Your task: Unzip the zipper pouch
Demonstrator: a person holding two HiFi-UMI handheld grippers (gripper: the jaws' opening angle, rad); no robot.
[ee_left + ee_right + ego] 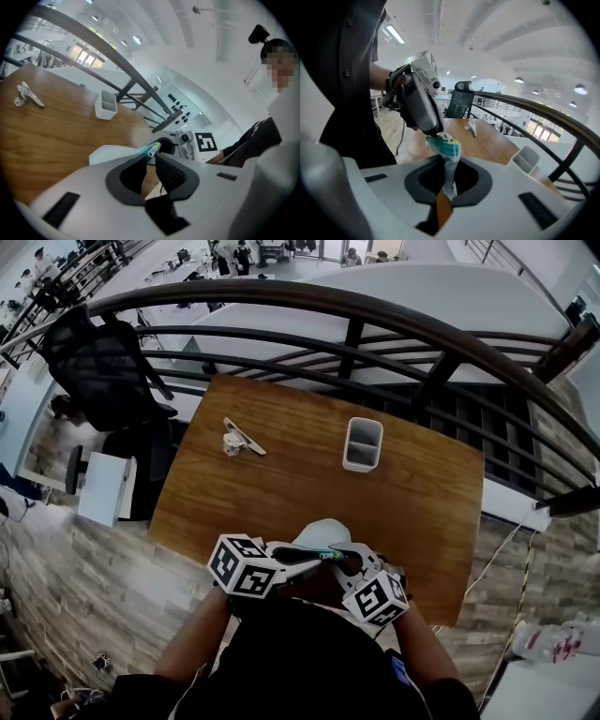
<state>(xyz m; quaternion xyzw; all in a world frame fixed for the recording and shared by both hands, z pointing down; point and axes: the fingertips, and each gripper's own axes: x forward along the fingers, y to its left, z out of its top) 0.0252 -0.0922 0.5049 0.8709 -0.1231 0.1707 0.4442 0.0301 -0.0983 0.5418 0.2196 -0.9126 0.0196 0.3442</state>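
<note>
We note the right gripper [447, 174] clamped on the zipper pouch [445, 149]. The left gripper [151, 157] pinches the zipper pull [153, 149] at its tips, with the pouch stretched lengthwise between them.

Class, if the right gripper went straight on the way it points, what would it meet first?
Past the pouch in its fingers, most likely the left gripper, gripping the zipper end.
</note>
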